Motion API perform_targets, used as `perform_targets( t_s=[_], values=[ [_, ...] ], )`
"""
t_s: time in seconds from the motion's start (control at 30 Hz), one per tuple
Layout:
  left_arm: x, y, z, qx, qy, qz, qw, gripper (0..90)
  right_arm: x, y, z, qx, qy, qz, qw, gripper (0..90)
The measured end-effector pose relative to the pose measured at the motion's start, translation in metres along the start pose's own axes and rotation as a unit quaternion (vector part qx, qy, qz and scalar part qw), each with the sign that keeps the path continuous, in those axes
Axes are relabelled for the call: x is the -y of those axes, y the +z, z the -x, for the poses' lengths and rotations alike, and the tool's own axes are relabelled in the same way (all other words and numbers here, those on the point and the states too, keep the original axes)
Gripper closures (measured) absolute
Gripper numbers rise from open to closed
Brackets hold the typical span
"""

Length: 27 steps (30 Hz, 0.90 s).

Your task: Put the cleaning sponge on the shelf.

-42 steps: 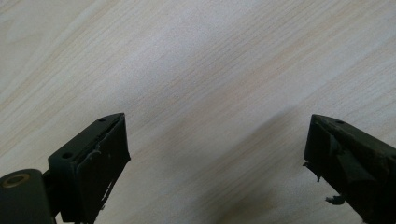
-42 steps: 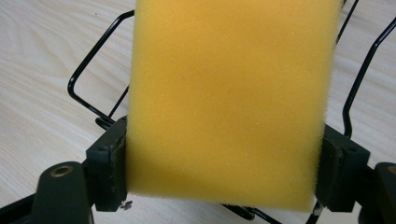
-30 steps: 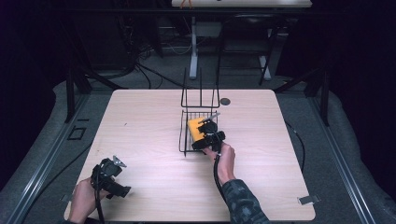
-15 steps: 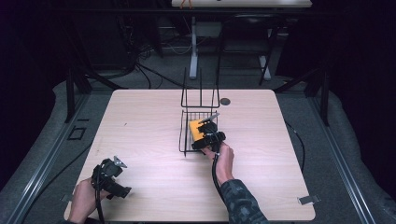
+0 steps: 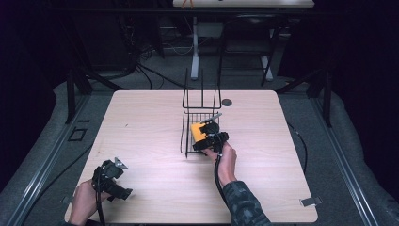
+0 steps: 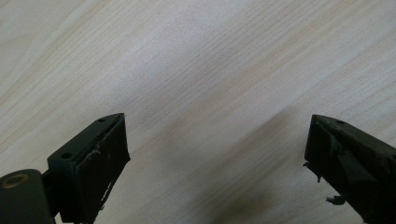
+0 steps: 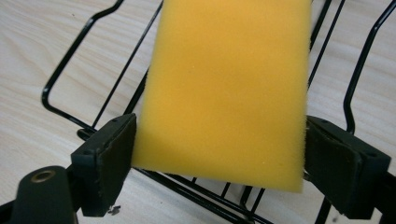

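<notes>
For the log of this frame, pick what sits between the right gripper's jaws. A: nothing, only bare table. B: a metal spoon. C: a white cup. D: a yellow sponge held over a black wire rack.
D: in the right gripper view the yellow sponge sits between both black jaws of the right gripper, touching each, over the black wire rack; the high view shows the same at the rack.
</notes>
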<state>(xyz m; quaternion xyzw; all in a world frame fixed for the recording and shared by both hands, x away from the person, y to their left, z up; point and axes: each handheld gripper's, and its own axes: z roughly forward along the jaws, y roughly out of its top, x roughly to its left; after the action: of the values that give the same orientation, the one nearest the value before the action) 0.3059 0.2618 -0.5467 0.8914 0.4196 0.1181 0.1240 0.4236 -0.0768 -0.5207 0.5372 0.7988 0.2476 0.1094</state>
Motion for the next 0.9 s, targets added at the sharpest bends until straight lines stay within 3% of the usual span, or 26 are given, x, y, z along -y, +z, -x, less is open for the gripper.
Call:
perform_targets(
  t_s=[0.37, 0.47, 0.9],
  values=[
    [-0.001, 0.0, 0.001, -0.001, 0.0, 0.0, 1.0, 6.3, 0.004, -0.025, -0.001, -0.015, -0.035, 0.039, 0.9985, 9.3],
    [-0.001, 0.0, 0.001, -0.001, 0.0, -0.001, 1.0, 6.3, 0.005, -0.027, -0.001, -0.016, -0.036, 0.043, 0.9983, 8.6],
    [-0.001, 0.001, 0.002, -0.001, 0.002, -0.001, 1.0, 6.3, 0.019, -0.049, -0.001, -0.021, -0.082, 0.065, 0.9943, 3.7]
  ],
)
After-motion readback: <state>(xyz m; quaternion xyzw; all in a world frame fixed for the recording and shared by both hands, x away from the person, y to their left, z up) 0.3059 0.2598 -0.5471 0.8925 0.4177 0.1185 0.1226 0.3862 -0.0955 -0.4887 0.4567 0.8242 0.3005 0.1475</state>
